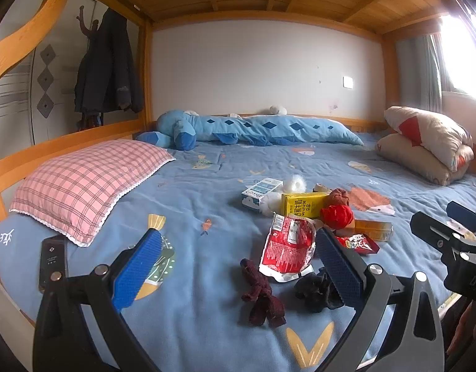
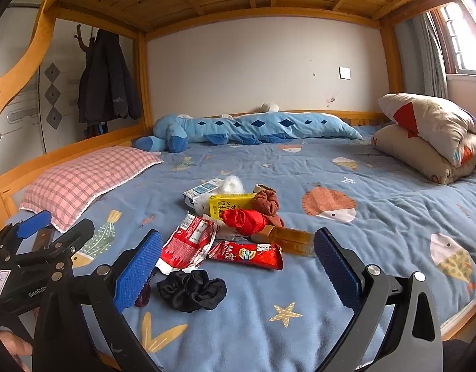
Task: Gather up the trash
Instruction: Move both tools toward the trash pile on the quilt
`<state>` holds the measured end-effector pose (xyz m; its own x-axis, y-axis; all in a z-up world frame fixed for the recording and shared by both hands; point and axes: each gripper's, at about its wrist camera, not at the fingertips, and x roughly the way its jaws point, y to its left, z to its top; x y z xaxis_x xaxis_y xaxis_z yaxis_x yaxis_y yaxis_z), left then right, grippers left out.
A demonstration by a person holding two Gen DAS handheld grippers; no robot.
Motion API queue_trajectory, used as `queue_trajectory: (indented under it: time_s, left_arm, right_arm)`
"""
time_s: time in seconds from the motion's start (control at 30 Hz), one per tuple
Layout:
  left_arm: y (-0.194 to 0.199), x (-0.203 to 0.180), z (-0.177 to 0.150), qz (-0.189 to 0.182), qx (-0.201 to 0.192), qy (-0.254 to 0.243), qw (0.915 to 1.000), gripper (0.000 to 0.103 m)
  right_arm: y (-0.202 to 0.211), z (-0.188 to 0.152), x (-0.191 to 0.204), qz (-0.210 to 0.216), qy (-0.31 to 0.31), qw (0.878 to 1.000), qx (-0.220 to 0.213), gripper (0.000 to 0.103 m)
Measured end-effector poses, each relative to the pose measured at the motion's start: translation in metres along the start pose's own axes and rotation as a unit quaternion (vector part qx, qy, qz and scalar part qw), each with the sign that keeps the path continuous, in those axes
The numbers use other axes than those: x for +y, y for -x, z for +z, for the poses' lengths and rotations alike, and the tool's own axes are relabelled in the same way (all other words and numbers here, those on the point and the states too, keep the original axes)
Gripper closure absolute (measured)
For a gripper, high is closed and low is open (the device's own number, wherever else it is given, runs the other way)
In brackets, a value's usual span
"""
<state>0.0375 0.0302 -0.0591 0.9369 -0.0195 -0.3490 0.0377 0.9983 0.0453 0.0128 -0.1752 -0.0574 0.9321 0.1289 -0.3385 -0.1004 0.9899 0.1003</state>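
A heap of trash lies mid-bed on the blue quilt: a red-and-white wrapper [image 1: 287, 246] [image 2: 188, 243], a red snack packet [image 2: 248, 254] [image 1: 358, 243], a yellow drink carton [image 1: 304, 205] [image 2: 228, 206], a white-blue carton [image 1: 261, 190] [image 2: 202, 192], an amber bottle [image 2: 295, 240] [image 1: 372, 229]. Mixed in are a red cloth [image 2: 244, 220], a brown sock [image 2: 268, 203], a dark red sock [image 1: 262, 294] and a black scrunchie [image 2: 191, 290] [image 1: 318, 288]. My left gripper [image 1: 238, 266] is open and empty just before the wrapper. My right gripper [image 2: 238, 269] is open and empty before the scrunchie.
A pink plaid pillow [image 1: 83, 186] lies at the left, with a dark phone [image 1: 52, 260] beside it. A blue plush [image 1: 253, 128] lies along the far wall. Folded bedding [image 2: 433, 136] sits at the right. Wooden bunk rails frame the bed.
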Motion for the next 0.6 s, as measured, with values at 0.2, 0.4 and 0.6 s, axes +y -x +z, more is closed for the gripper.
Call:
queue_trajectory:
  time_s: [0.2, 0.4, 0.6]
  left_arm:
    - [0.0025, -0.0025, 0.0015, -0.002, -0.001, -0.002, 1.0000, 0.004]
    - [0.0021, -0.0026, 0.0023, 0.000, 0.000, -0.004, 1.0000, 0.004]
    - [-0.0027, 0.0040, 0.0015, 0.002, 0.010, 0.005, 0.9999, 0.004]
  right_arm:
    - [0.0003, 0.0009, 0.0005, 0.002, 0.002, 1.000, 0.000, 0.008]
    - [-0.0008, 0.0006, 0.0020, 0.002, 0.005, 1.000, 0.002, 0.008]
    - [-0.0046, -0.0016, 0.0036, 0.002, 0.007, 1.000, 0.009, 0.008]
